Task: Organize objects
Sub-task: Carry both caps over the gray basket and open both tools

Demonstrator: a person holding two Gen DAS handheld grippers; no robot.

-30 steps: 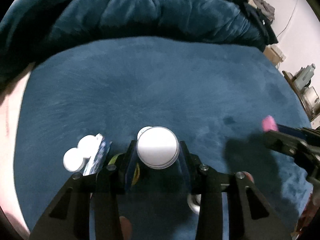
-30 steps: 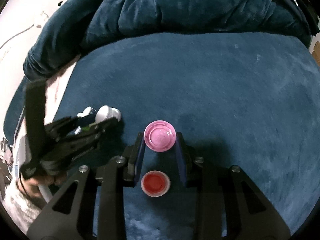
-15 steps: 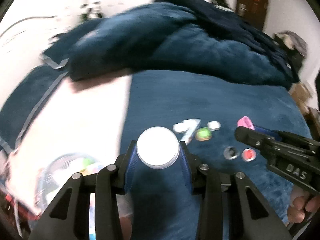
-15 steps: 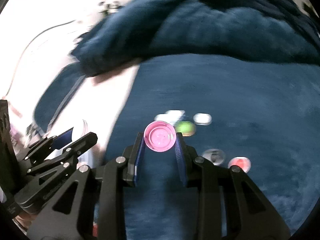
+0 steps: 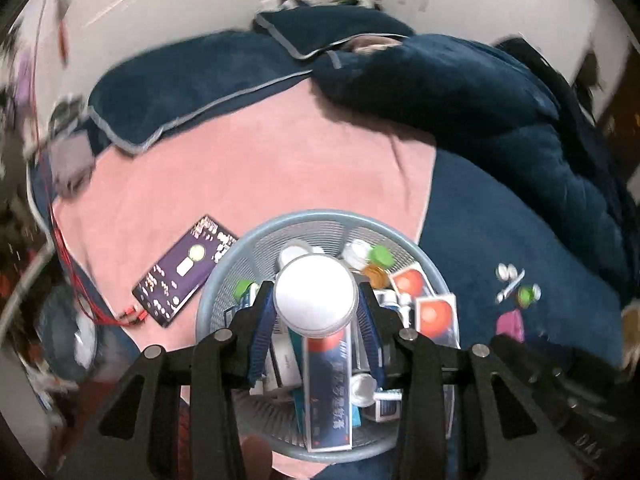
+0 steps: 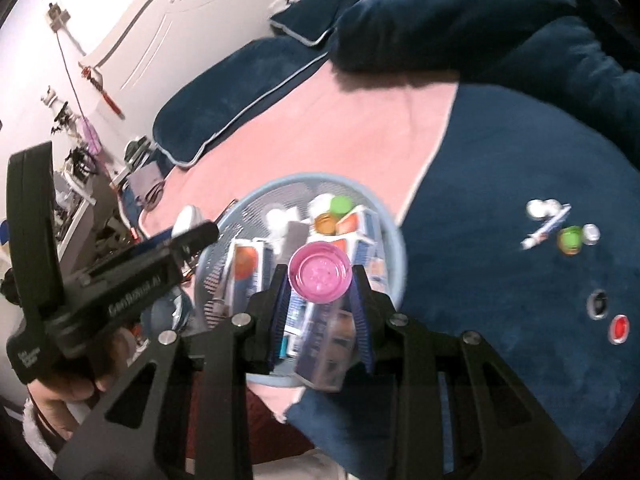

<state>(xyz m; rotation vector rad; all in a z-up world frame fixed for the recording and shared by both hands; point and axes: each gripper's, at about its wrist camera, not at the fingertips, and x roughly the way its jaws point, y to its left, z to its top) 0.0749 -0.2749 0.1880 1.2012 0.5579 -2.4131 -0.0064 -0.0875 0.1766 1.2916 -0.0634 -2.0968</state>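
A bed fills both views: a dark blue plush blanket (image 6: 500, 208) covers its right side, a pink sheet (image 5: 260, 168) its left, with blue piped pillows (image 6: 240, 80) and a bunched blue duvet (image 5: 500, 112) at the far end against a white wall with moulded panels (image 6: 160, 20). On the pink sheet, at the edge of the blanket, sits a round pale blue mesh basket (image 5: 320, 220) holding small boxes and bottles — several boxes with a red circle on the face, a green cap, an orange cap. Left of the basket lies a purple flat board (image 5: 184, 268) with red wires at its near end. The left gripper (image 5: 316, 300) hangs over the basket, its blue pads clamped on a white-capped bottle (image 5: 316, 296), whose flat round cap faces the camera, so its long axis runs away from the lens, down toward the basket. The right gripper (image 6: 320, 276) is likewise closed on a pink-capped clear bottle (image 6: 320, 274), cap toward the camera, body pointing down at the basket's near side. Well to the right on the blanket lie loose small things — white caps, a pen-like stick, a green cap (image 6: 570, 238), a dark cap and a red cap (image 6: 618, 328).
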